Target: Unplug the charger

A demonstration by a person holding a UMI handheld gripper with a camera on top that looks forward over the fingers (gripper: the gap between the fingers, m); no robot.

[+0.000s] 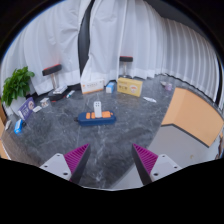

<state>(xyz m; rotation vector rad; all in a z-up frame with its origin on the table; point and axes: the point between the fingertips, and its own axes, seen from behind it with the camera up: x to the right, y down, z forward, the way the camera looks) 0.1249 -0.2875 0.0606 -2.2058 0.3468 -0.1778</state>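
Gripper view shows the gripper [111,160] held above the dark marble table [60,135] with its fingers wide apart and empty, so the approach step is on, and the next move needs reaching the charger, which I cannot pick out.

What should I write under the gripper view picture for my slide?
Open claw hovers over a dark table, blue tray beyond it.

We see our gripper [112,160] with fingers [76,158] spread apart above a dark bench [120,135]; beyond them lies a blue-and-orange object [97,117], with a green plant [16,84] further off.
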